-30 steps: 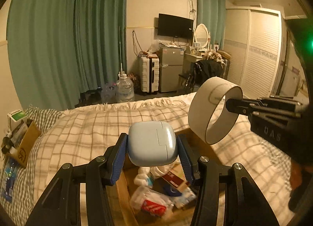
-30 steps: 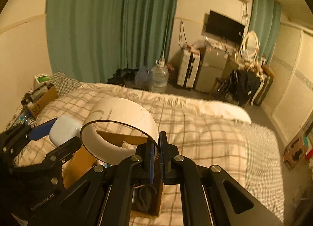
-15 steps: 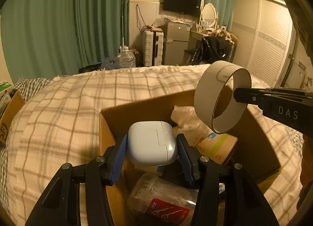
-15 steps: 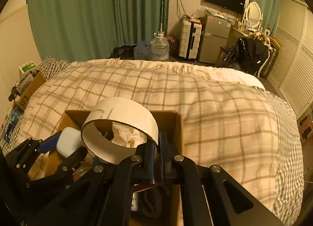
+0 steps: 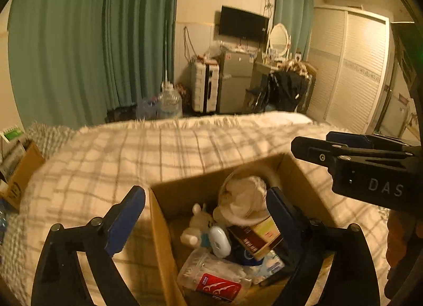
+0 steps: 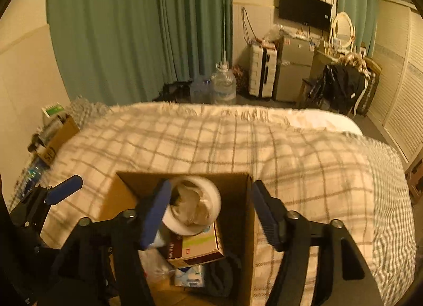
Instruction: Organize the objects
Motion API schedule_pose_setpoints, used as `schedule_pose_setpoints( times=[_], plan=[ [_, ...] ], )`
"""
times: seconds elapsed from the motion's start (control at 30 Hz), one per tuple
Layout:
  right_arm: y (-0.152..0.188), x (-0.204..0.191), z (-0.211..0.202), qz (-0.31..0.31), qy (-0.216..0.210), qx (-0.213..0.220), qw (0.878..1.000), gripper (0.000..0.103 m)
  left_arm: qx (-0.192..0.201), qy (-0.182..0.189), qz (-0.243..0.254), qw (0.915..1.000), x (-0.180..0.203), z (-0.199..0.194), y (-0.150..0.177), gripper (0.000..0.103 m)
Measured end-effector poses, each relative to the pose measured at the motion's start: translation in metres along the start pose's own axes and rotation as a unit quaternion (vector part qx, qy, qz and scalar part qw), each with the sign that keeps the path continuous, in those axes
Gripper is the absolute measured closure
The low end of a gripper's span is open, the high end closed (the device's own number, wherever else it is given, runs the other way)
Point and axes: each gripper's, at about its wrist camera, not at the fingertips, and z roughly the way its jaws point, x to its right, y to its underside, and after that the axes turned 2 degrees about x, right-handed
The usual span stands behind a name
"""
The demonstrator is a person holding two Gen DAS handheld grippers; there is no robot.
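With both grippers, left (image 5: 205,222) and right (image 6: 208,216), spread empty over the box (image 6: 239,222), lift straight up clear of its walls.

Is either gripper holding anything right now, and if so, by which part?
Nothing is held. The left gripper and right gripper are both open and empty above the brown cardboard box.
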Motion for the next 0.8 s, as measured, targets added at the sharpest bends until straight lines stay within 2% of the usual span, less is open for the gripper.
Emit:
schedule_pose_setpoints(
  times=[0.27,0.43,0.53,0.63,0.8],
  plan=[
    [-0.022,-0.001,-0.102,-0.006,0.003,0.093,0.996,0.013,0.073,-0.001,0.016,0.9972,0.005,-0.082,-0.038,0.0],
    [-0.017,0.004,-0.175,-0.001,0.011,0.144,0.99,0.0,0.111,-0.017,0.022,0.9934,0.009,-0.137,-0.042,0.0],
    [-0.004,0.005,-0.21,-0.007,0.016,0.17,0.985,0.0,0.13,-0.032,0.028,0.9905,0.017,-0.163,-0.034,0.0],
    [0.014,0.004,-0.231,-0.019,0.033,0.179,0.983,0.0,0.141,-0.047,0.045,0.9879,0.027,-0.184,-0.016,0.0],
    [0.052,0.007,-0.248,-0.016,0.053,0.185,0.981,0.0,0.148,-0.044,0.037,0.9873,0.036,-0.204,0.014,0.0]
  ],
)
